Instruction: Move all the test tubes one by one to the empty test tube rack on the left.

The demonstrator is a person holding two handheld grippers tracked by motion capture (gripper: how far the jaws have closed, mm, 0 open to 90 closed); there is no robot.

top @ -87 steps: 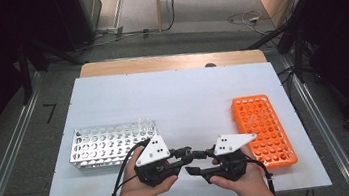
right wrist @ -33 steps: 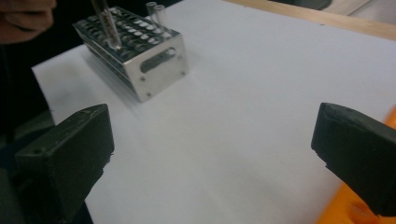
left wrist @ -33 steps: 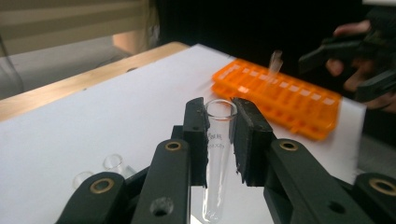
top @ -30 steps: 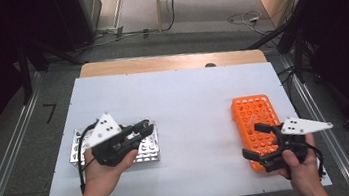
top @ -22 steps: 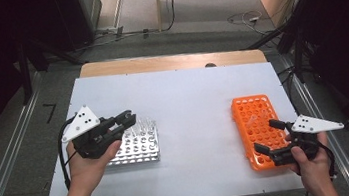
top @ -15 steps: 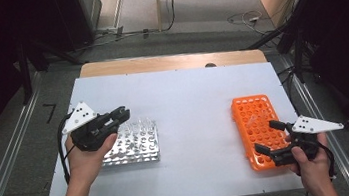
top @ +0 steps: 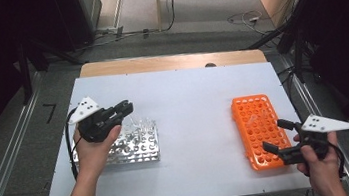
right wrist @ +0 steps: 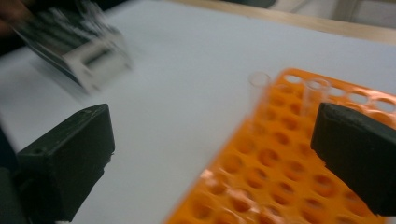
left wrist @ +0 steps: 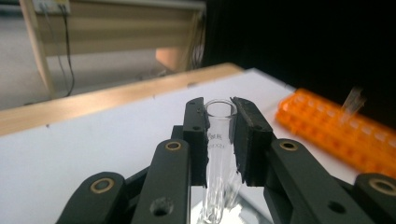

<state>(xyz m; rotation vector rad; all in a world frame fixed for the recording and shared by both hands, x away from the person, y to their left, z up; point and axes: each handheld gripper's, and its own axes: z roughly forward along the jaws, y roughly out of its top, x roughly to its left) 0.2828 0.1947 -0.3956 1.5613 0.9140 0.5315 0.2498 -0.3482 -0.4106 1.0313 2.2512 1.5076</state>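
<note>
Glass is what the left hand-held gripper [left wrist: 219, 135] is pinching: a clear test tube [left wrist: 218, 154], held near its open rim between the two black pads, its lower end standing at the metal rack [top: 130, 142]. Half a second ago that gripper was already hovering at the rack's far left corner; now it is sitting closed on the tube, so the pick looks made and the lift out of the rack is probably next. The right hand-held gripper [top: 282, 137] is staying put at the near right corner of the orange rack [top: 257, 128], well apart from the metal rack, its jaws spread wide and holding nothing. Several more clear tubes are standing in the metal rack. Two clear tubes [right wrist: 258, 95] are standing in the orange rack's far rows, most holes being unfilled. Both racks are resting on the white surface [top: 193, 100].
</note>
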